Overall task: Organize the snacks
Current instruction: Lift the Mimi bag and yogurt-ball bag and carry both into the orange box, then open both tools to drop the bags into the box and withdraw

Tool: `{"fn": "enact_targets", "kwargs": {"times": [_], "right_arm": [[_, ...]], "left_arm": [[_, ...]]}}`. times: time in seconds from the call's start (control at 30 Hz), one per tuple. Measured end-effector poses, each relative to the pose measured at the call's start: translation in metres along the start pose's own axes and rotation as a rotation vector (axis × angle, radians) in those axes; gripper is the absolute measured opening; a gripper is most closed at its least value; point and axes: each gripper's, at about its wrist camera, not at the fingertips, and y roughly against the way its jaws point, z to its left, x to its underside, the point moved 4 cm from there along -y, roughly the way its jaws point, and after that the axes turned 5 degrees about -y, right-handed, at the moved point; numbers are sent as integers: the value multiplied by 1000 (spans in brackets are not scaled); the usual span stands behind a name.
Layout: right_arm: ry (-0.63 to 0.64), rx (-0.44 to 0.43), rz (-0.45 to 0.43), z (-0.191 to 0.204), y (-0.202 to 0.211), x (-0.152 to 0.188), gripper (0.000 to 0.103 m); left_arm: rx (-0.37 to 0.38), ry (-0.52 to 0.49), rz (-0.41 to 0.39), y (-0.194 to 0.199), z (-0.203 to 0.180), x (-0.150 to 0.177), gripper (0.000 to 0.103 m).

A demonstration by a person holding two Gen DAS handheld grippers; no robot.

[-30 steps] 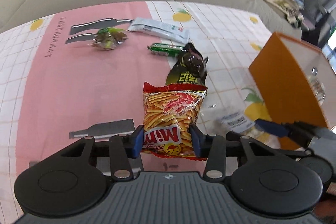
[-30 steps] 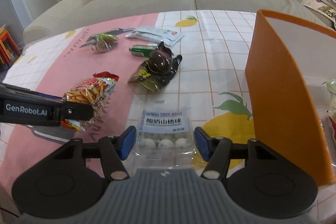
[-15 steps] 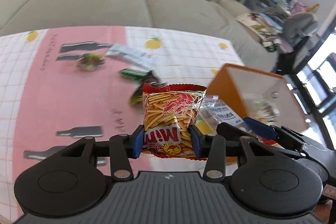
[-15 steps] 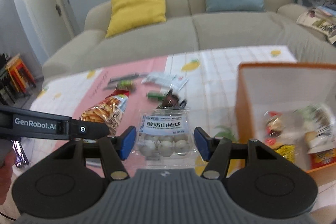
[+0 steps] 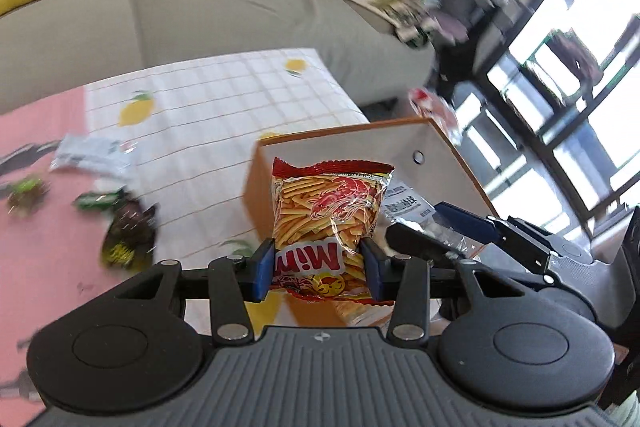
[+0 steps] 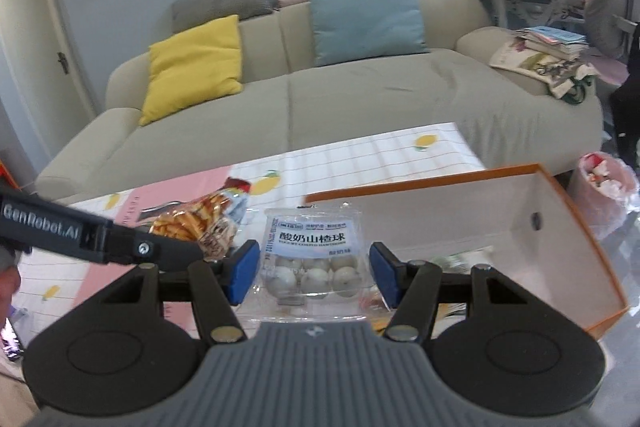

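Note:
My left gripper [image 5: 318, 269] is shut on a red and yellow bag of shrimp sticks [image 5: 326, 205], held upright in the air in front of the open orange box [image 5: 440, 163]. In the right wrist view the same bag [image 6: 196, 223] hangs at the left beside the left gripper's finger [image 6: 160, 251]. My right gripper [image 6: 314, 269] is shut on a clear packet of white yogurt hawthorn balls [image 6: 314, 251], at the near left corner of the orange box [image 6: 400, 185]. In the left wrist view the right gripper [image 5: 436, 231] holds that packet [image 5: 404, 203] just right of the shrimp sticks.
On the pink and white tablecloth [image 5: 208, 115] lie a dark packet [image 5: 128, 231], a green packet [image 5: 98, 199], a white sachet [image 5: 88, 155] and a small green-brown sweet [image 5: 26, 191]. Some snacks [image 6: 452, 263] lie in the box. A beige sofa [image 6: 360, 99] stands behind, a pink bin [image 6: 604, 187] at right.
Both grippers have risen from the table with their packets and swung right, up to the orange box. The loose snacks on the cloth now lie far to the left.

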Motion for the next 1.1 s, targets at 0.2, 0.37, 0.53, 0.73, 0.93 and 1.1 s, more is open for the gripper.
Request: {"fn": "enact_targets", "kwargs": {"times": [0.2,0.37,0.53,0.73,0.93,1.1], "right_arm": [[80,56,59,-26,-23,-7,59],[157,91,133,-45,-52,-6,59],[238,96,196,-61,-79,-2,59],[296,68,264,-70,-101,9,59],[358,59,310,-69,-114,20,59],[366,49,328,-70,-118,22,59]], "left_arm": [[1,-78,122,-52,-21,-25,50],[-28,-134,201,-88,-29,-34,50],[-63,-211,274,-118,-34,-39,50],[-96,-247,351,-149,-34,-38,50],[-130,-270,401,-170,-31,-35,51],[-170,-301,425,-180,-31,-35,52]]}}
